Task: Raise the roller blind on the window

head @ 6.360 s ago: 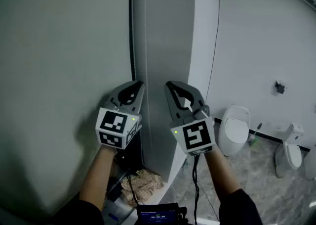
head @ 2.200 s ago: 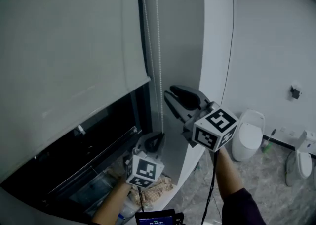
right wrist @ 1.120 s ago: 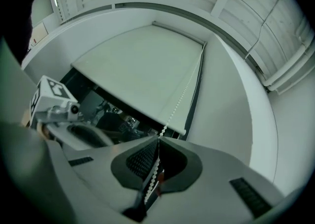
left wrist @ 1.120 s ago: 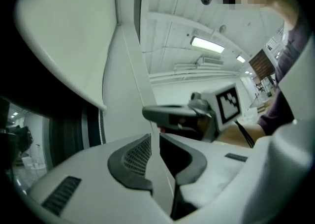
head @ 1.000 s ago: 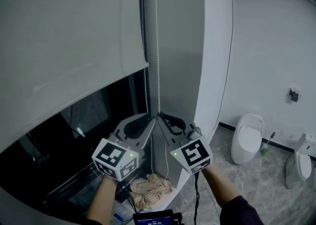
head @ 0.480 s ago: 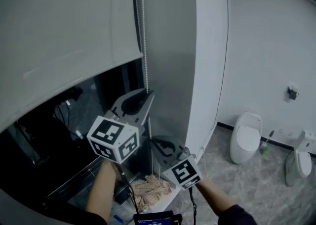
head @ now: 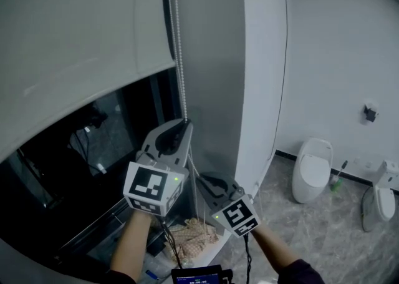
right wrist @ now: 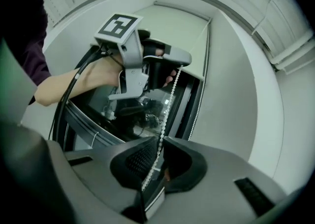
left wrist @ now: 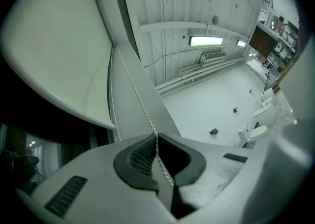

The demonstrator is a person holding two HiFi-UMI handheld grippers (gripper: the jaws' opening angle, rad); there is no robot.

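Bead chain [head: 180,83] of roller blind [head: 75,39]: ran near-vertical, pinched at 2 points, by closed left gripper [head: 186,125] above and closed right gripper [head: 201,180] just below.

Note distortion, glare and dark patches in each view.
Head view: window under the blind nearly black, wall evenly lit. Left gripper view: strong fisheye, ceiling lamp blown out. Right gripper view: same fisheye bending, chain beads distinct.
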